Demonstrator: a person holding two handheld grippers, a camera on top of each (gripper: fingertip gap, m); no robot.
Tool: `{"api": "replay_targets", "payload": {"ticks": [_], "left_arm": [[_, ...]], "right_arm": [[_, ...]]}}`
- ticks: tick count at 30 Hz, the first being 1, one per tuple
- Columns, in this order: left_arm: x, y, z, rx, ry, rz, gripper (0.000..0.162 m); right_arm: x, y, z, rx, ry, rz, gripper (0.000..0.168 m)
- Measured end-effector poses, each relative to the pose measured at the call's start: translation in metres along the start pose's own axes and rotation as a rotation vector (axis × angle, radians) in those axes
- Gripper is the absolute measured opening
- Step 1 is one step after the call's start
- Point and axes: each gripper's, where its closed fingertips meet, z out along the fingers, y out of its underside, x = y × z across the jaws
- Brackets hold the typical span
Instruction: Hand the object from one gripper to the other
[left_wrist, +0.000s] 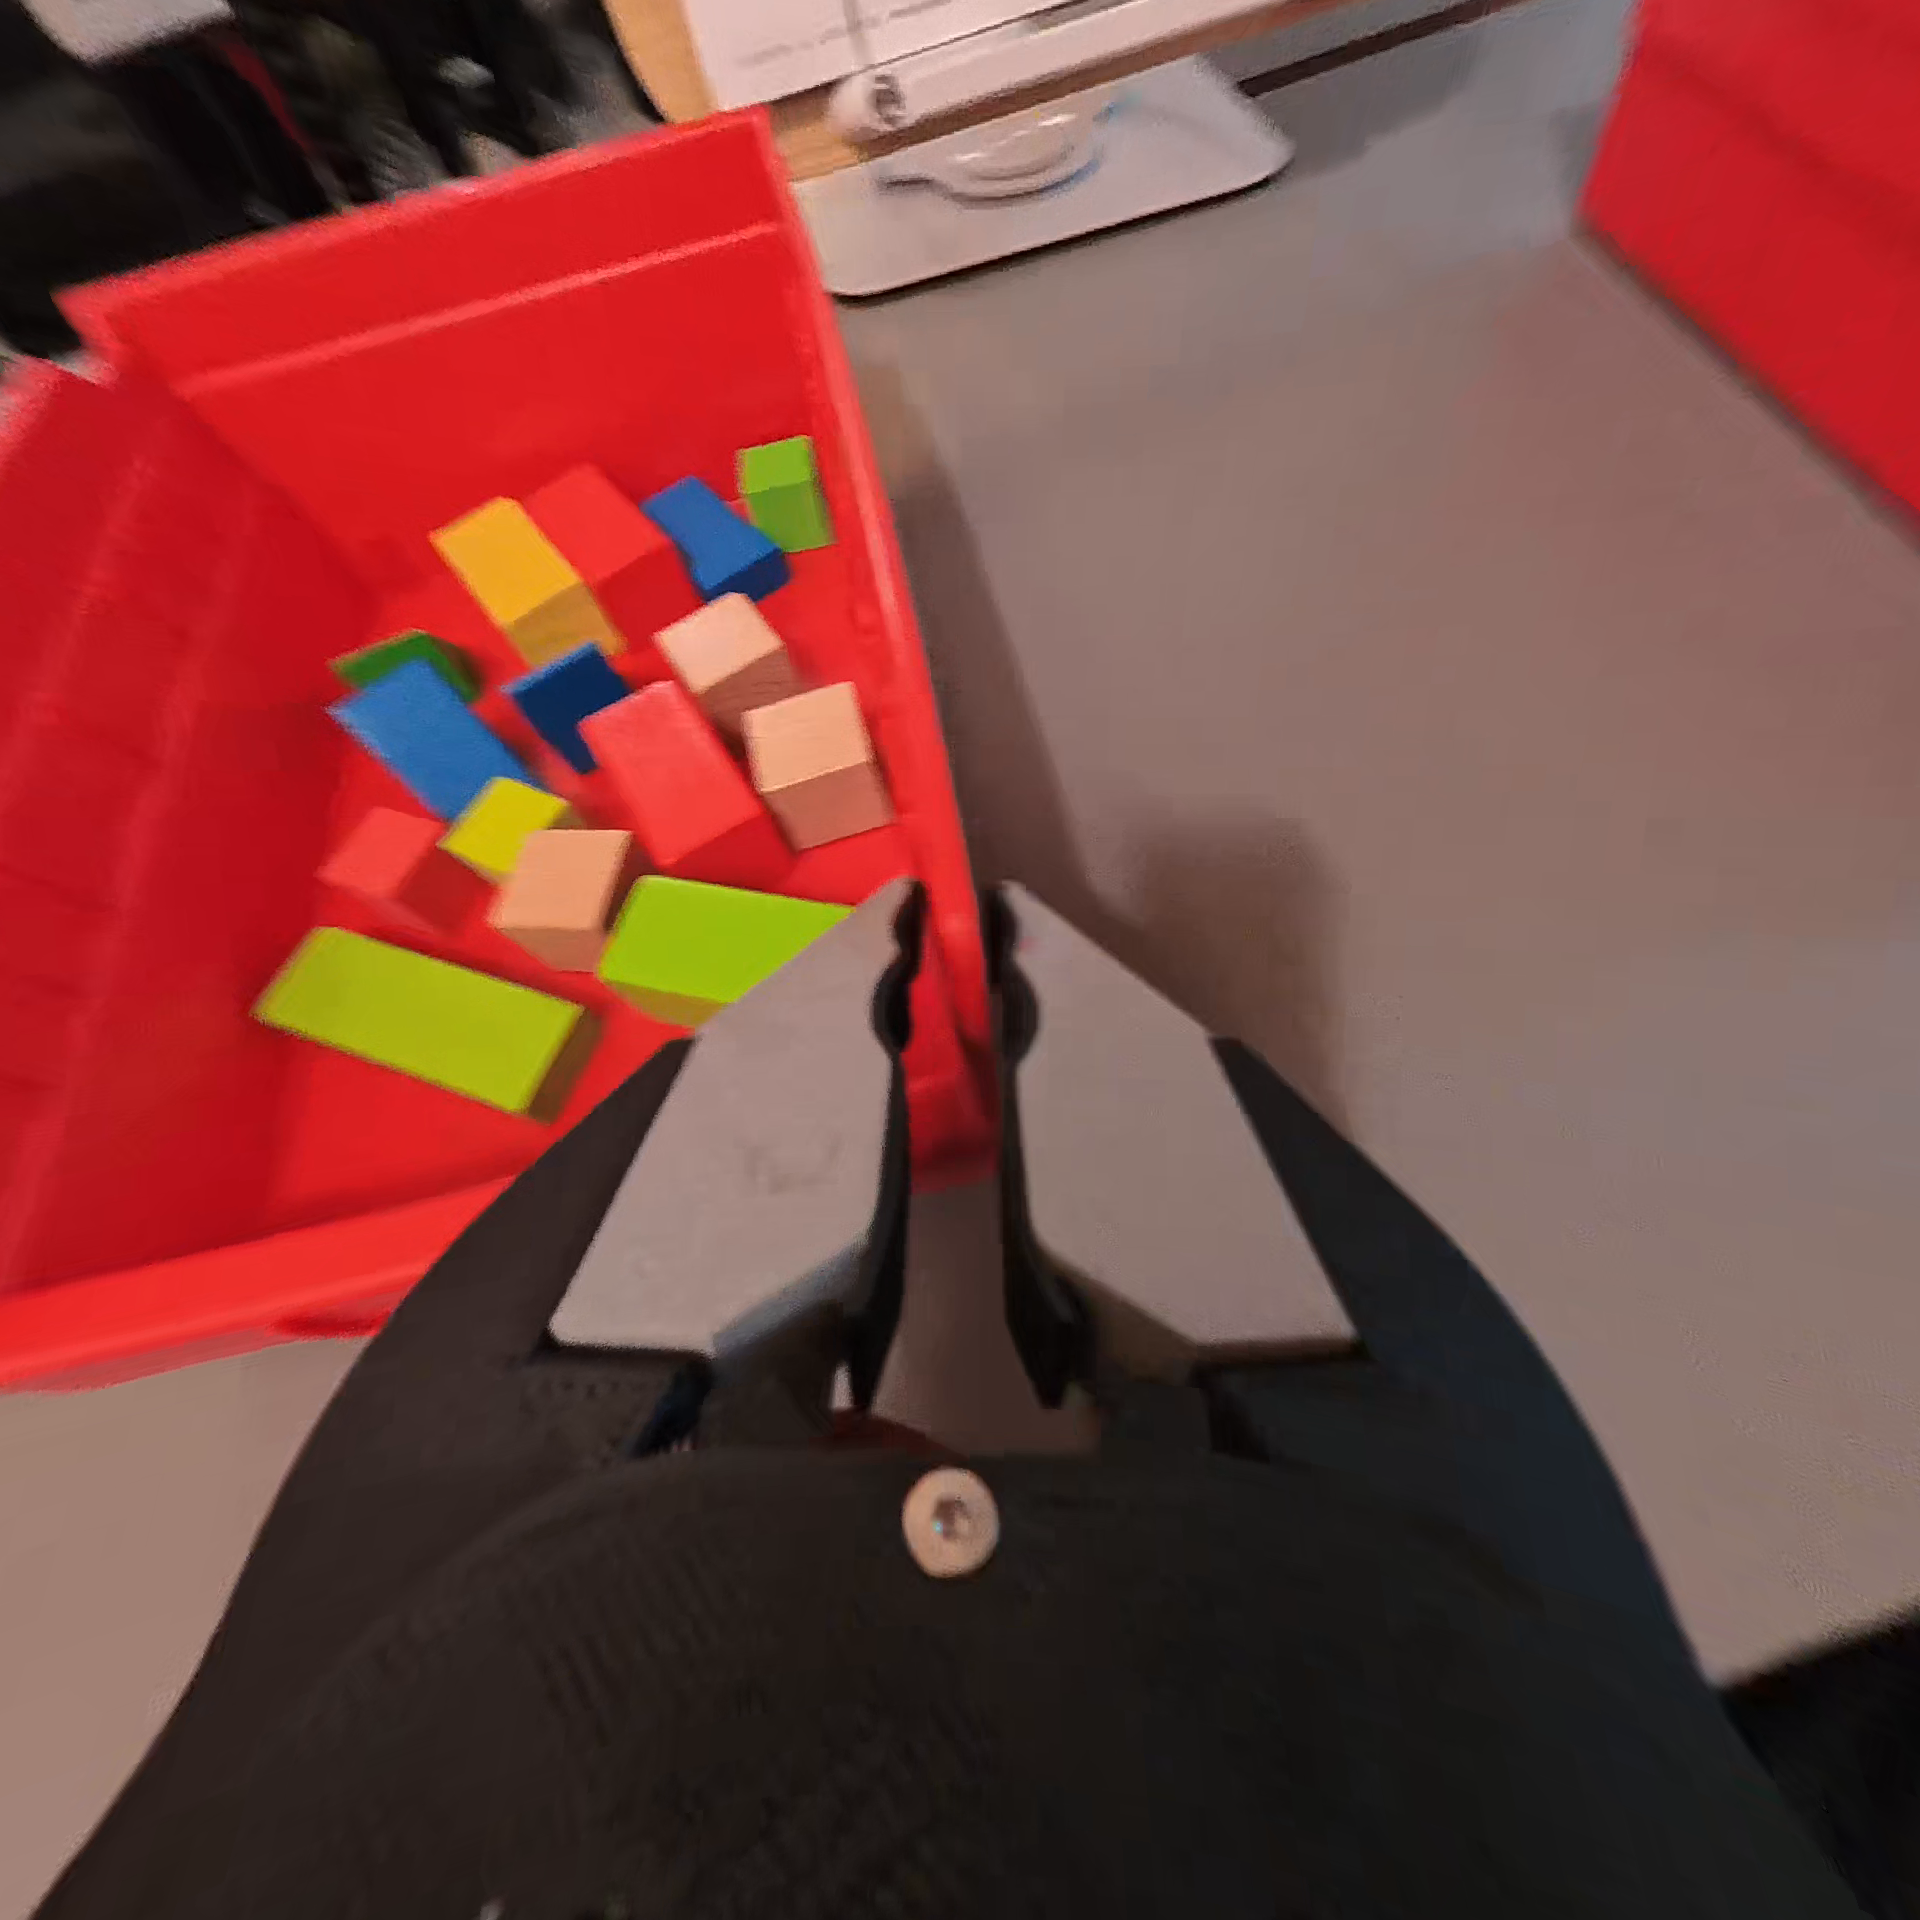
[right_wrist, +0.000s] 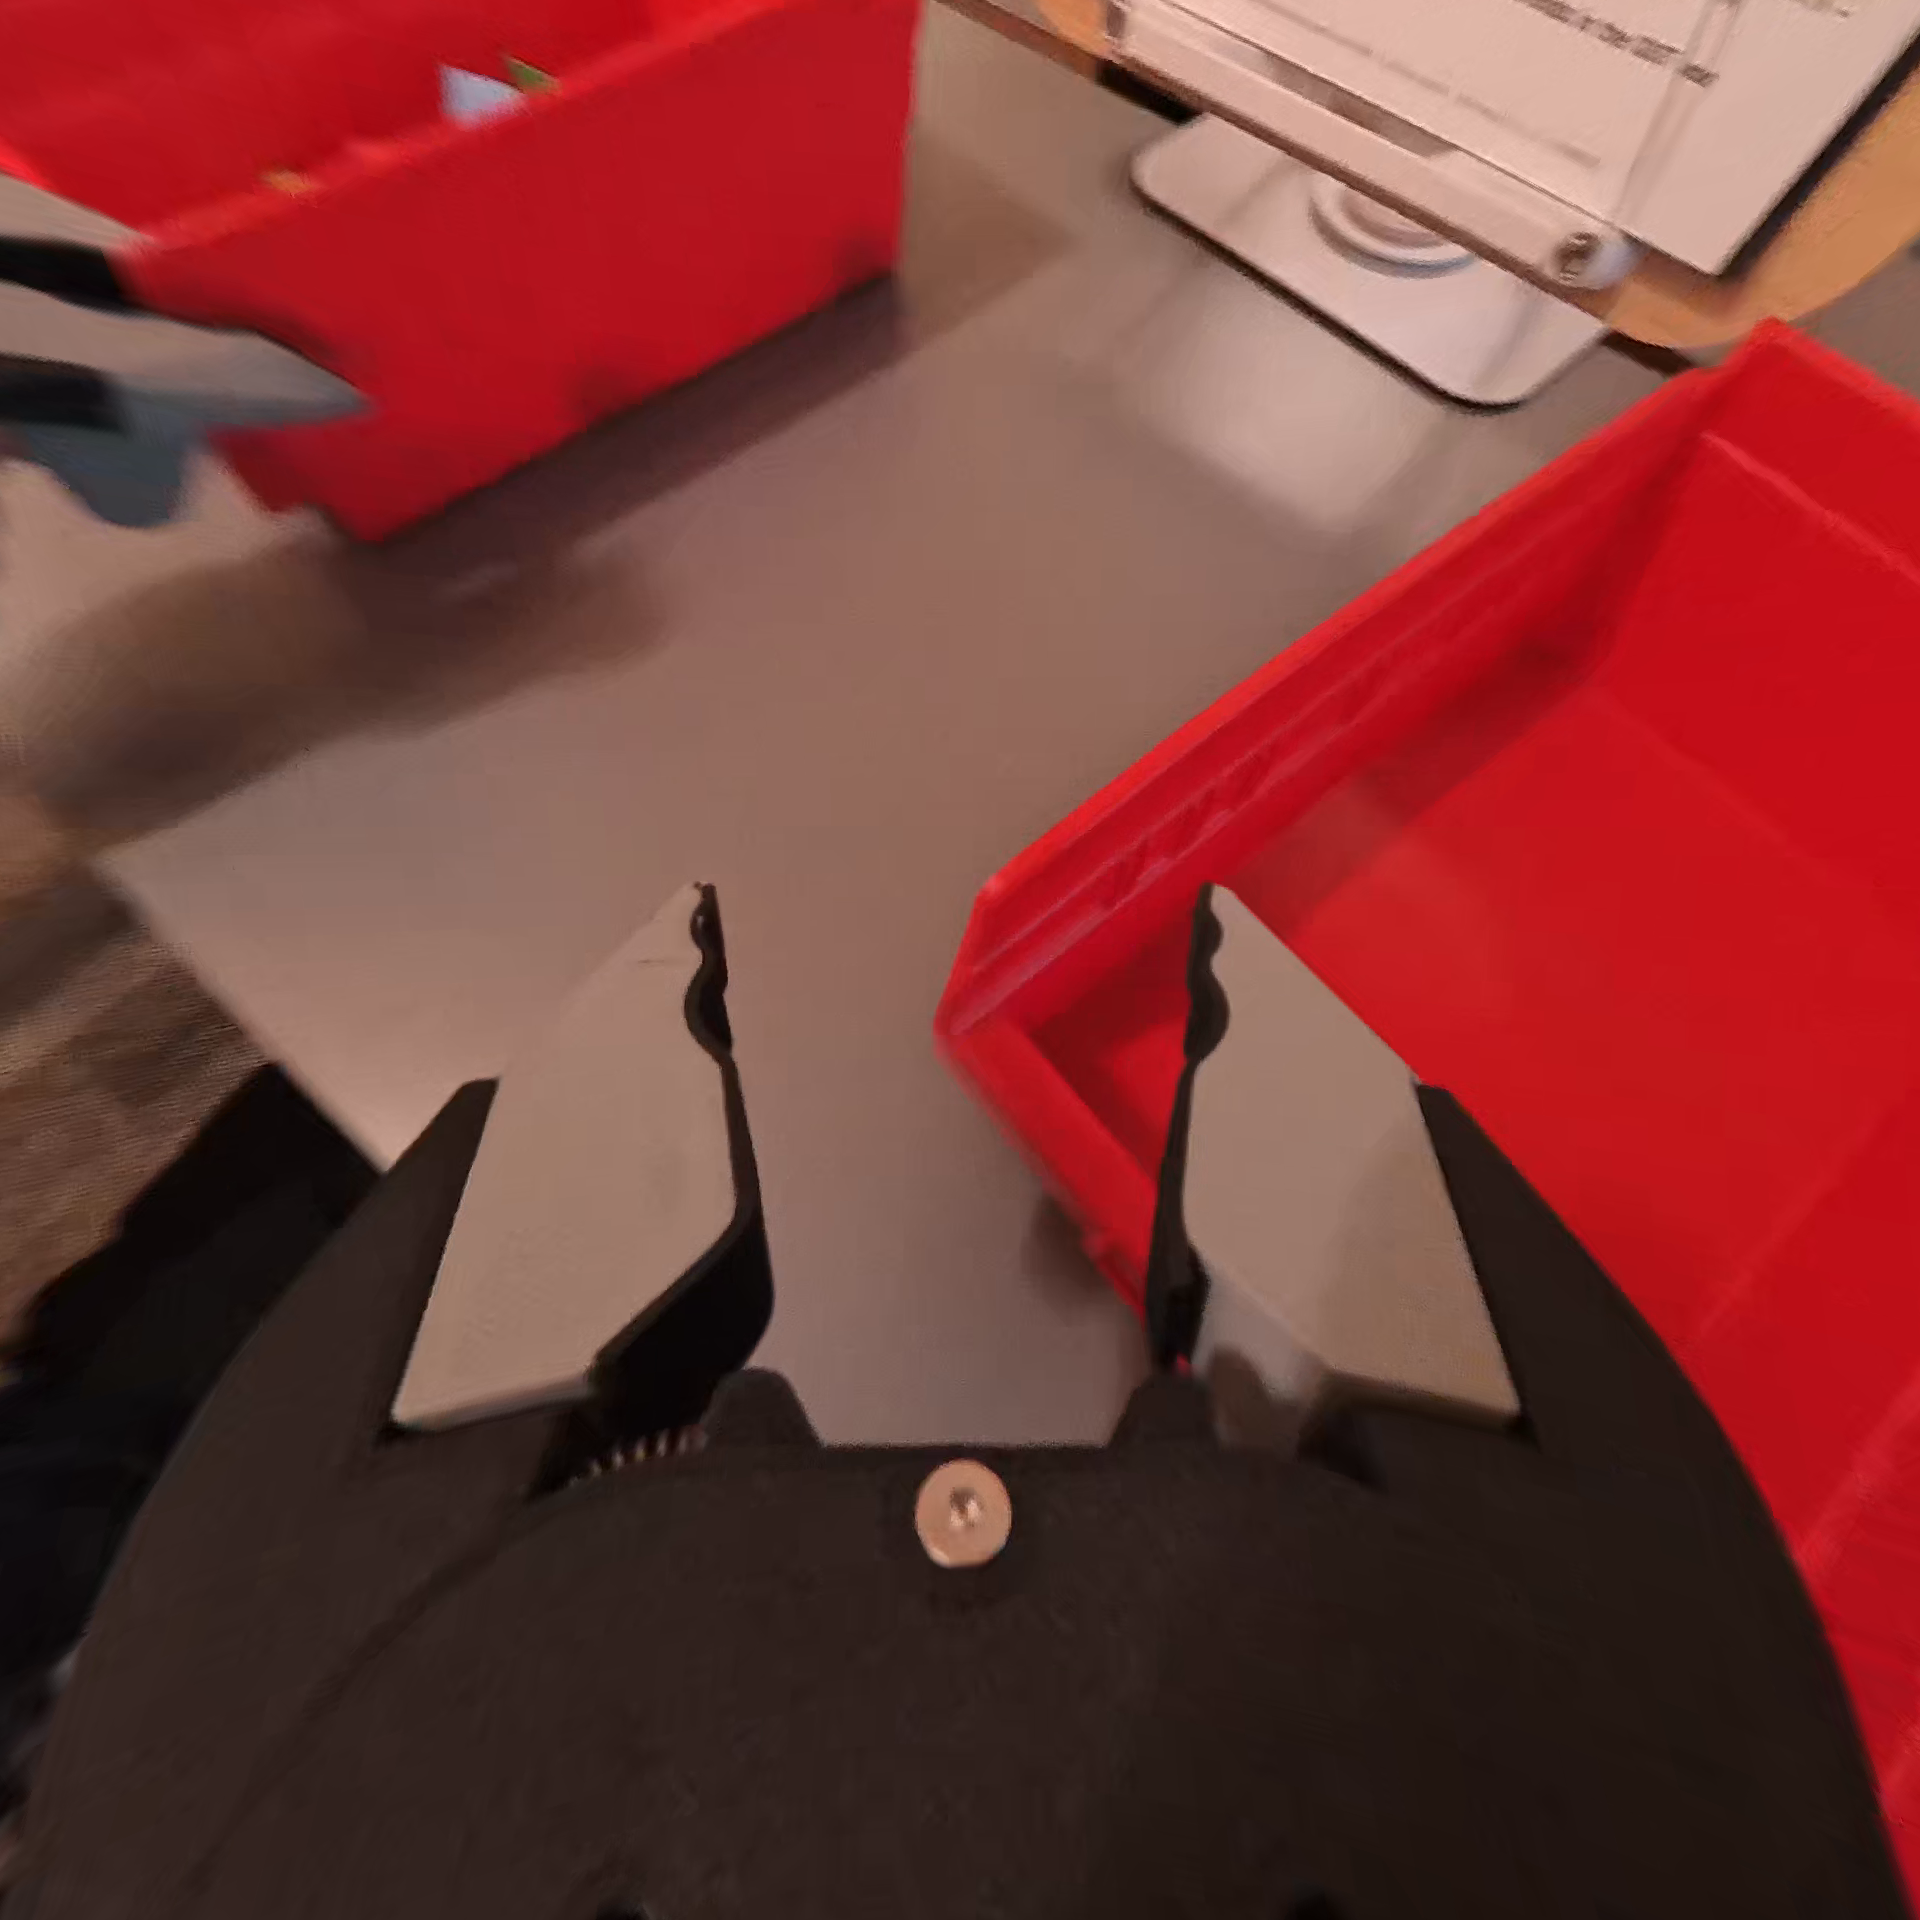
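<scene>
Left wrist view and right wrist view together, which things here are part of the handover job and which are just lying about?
Part of the job:
- left gripper, nearly shut, empty
- right gripper, open, empty
- coloured wooden blocks in the red bin
- empty red bin, probably the destination

Just lying about:
- silver stand base
- board with paper sheet
- grey table

Left gripper (left_wrist: 954, 914): black body, grey finger plates, pointed forward and down. Fingers drawn close, a narrow slit between the tips, nothing seen in it. Picture blurred.

Right gripper (right_wrist: 954, 904): same build, also angled down. Fingers spread wide, a clear gap between the tips, nothing between them. Black wavy pads line the inner edges of both fingers.

In the right wrist view the left gripper (right_wrist: 260, 384) shows at the far left edge, well apart from the right one, heavily blurred; its finger state cannot be read there.
</scene>
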Motion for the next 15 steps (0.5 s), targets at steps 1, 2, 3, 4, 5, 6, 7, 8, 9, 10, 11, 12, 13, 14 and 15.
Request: {"api": "replay_targets", "payload": {"ticks": [1, 2, 3, 4, 5, 6, 7, 8, 9, 10, 11, 12, 13, 14, 15], "left_arm": [[-0.003, 0.0, -0.001, 0.008, -0.029, 0.037, 0.006], [-0.005, 0.0, -0.002, 0.001, -0.043, 0.044, 0.005], [-0.01, 0.001, -0.004, -0.008, -0.064, 0.052, 0.003], [-0.016, 0.001, -0.007, -0.01, -0.092, 0.066, 0.001], [-0.022, 0.003, -0.009, -0.018, -0.094, 0.055, 0.001], [-0.027, 0.004, -0.01, -0.022, -0.081, 0.03, 0.001], [-0.034, 0.006, -0.012, -0.02, -0.07, -0.004, 0.001], [-0.042, 0.009, -0.015, -0.023, -0.066, -0.037, 0.001], [-0.051, 0.012, -0.017, -0.026, -0.069, -0.065, 0.001], [-0.06, 0.016, -0.02, -0.03, -0.073, -0.091, 0.003], [-0.069, 0.019, -0.023, -0.03, -0.075, -0.121, 0.003], [-0.077, 0.022, -0.026, -0.027, -0.081, -0.148, 0.005], [-0.085, 0.025, -0.029, -0.027, -0.087, -0.171, 0.006], [-0.091, 0.027, -0.032, -0.026, -0.092, -0.19, 0.007], [-0.097, 0.03, -0.034, -0.027, -0.097, -0.202, 0.008]], "right_arm": [[0.001, 0.002, 0.009, -0.005, 0.039, -0.01, 0.087], [0.0, 0.003, 0.017, -0.011, 0.051, -0.015, 0.087], [-0.001, 0.007, 0.024, -0.028, 0.057, -0.023, 0.084], [0.002, 0.013, 0.029, -0.057, 0.081, -0.039, 0.079], [0.011, 0.019, 0.032, -0.088, 0.127, -0.058, 0.073], [0.023, 0.025, 0.032, -0.117, 0.18, -0.071, 0.058], [0.032, 0.029, 0.031, -0.137, 0.204, -0.068, 0.061], [0.035, 0.032, 0.027, -0.148, 0.173, -0.029, 0.061], [0.037, 0.035, 0.021, -0.166, 0.137, 0.014, 0.053], [0.043, 0.037, 0.014, -0.178, 0.129, 0.035, 0.045], [0.053, 0.039, 0.006, -0.184, 0.156, 0.034, 0.039], [0.066, 0.042, -0.003, -0.195, 0.202, 0.025, 0.039], [0.079, 0.045, -0.011, -0.202, 0.243, 0.028, 0.038], [0.09, 0.047, -0.017, -0.195, 0.266, 0.044, 0.029], [0.1, 0.047, -0.022, -0.177, 0.277, 0.069, 0.021]]}}
